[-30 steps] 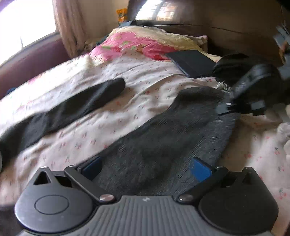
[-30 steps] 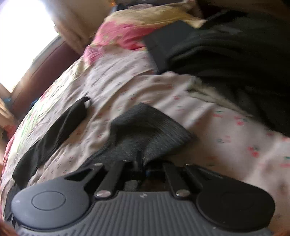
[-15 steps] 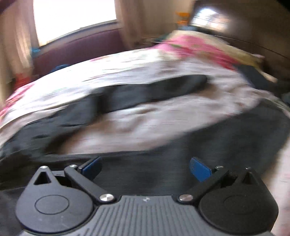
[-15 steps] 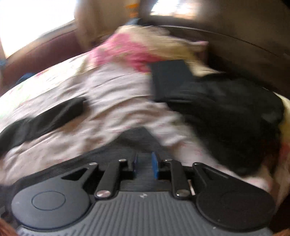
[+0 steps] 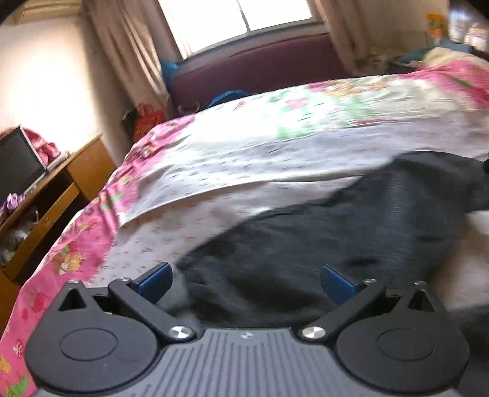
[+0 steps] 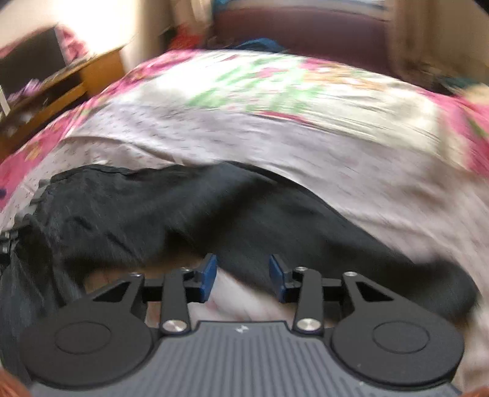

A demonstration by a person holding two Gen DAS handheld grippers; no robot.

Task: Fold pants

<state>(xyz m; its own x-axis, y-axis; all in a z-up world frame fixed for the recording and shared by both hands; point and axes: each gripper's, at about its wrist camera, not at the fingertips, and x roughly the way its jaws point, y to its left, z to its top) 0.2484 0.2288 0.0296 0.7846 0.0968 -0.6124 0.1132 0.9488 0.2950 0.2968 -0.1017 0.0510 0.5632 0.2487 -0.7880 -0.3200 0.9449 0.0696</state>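
1. Left gripper: blue fingers spread wide, nothing clamped; poised low over dark cloth.
2. Pants: dark grey-black, lying on the bed directly ahead of the left gripper, running off toward the right edge of the left wrist view.
3. Right gripper: fingers parted by a moderate gap, nothing between them; pale sheet visible in the gap.
4. Pants in right wrist view: spread across the bed just beyond the fingertips, one leg trailing right, bunched portion at left.
5. Bed sheet: white with small print, pink floral border at the left edge.
6. Wooden desk beside the bed at left; window with curtains behind.
7. Right wrist view motion-blurred.
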